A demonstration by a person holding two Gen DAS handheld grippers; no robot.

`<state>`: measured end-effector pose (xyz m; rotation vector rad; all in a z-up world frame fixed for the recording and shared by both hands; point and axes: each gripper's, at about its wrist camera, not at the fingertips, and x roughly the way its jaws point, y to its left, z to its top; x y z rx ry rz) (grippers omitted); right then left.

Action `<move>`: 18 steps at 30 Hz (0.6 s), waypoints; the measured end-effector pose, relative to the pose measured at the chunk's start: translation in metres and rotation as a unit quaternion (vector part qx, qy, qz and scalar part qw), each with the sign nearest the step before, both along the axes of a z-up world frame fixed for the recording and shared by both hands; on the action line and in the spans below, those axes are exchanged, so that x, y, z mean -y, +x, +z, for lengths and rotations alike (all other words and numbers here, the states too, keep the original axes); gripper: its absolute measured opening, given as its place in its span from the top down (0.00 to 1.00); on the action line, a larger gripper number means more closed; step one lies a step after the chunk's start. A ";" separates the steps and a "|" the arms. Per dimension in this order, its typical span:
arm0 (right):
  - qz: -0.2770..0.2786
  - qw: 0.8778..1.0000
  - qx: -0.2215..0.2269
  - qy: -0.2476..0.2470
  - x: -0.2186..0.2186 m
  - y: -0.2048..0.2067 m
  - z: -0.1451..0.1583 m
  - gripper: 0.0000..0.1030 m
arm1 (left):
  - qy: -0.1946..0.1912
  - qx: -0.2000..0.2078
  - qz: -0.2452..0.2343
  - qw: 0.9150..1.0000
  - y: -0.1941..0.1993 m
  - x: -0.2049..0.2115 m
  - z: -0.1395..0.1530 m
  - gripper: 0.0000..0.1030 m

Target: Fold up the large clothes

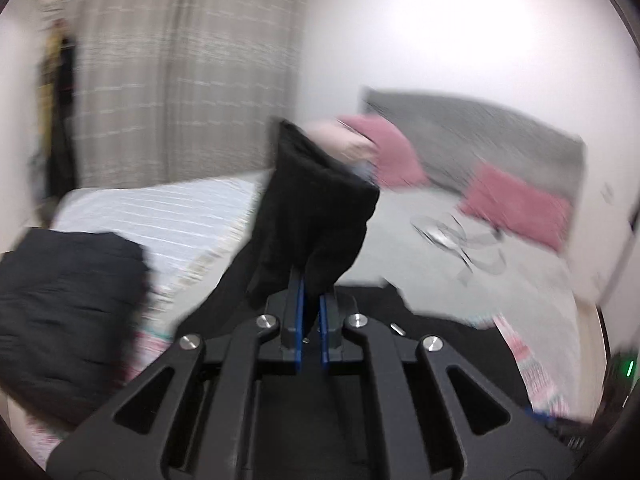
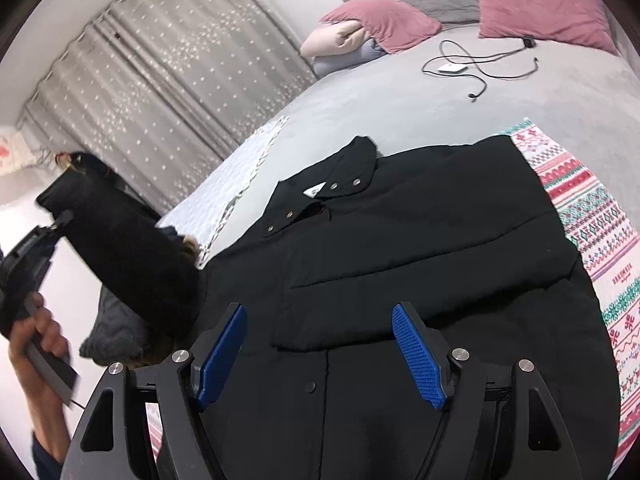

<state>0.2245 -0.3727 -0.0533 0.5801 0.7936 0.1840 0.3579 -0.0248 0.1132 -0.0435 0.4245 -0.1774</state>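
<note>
Across the lower middle of the right wrist view, a large black padded jacket with metal snap buttons and a small white neck label [image 2: 400,248] is lying spread face up on the grey bed cover [image 2: 400,96], its collar pointing toward the upper centre of the frame and its right edge overlapping a red, green and white patterned blanket [image 2: 592,240]. At the left edge of that view, one black sleeve of the jacket [image 2: 120,248] is rising off the bed, pinched at its cuff end by the left gripper [image 1: 312,292], whose blue-padded jaws are closing tight on the cloth at the centre of the left wrist view. The right gripper [image 2: 320,356] is hovering over the jacket's front at the bottom of the frame with jaws spread wide and nothing between them.

The jacket is looking soft and thick, probably quilted, so it is likely bulky more than heavy, drooping wherever unsupported and springing back from a fold. The fabric seems smooth, so a deep bite on a seam, cuff or hem edge would likely be holding better than a pinch of the flat panel.
</note>
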 end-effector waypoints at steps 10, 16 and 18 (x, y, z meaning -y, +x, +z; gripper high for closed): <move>-0.087 0.992 -0.052 0.077 0.068 0.010 -0.041 0.26 | 0.002 -0.188 -0.154 0.970 -0.017 0.059 -0.142 0.71; -0.045 0.994 -0.079 0.067 0.043 0.040 -0.060 0.26 | -0.007 -0.184 -0.067 0.981 -0.020 -0.028 -0.116 0.53; -0.010 0.996 -0.077 0.053 0.022 0.050 -0.063 0.26 | -0.020 -0.188 -0.041 0.981 -0.023 -0.051 -0.118 0.49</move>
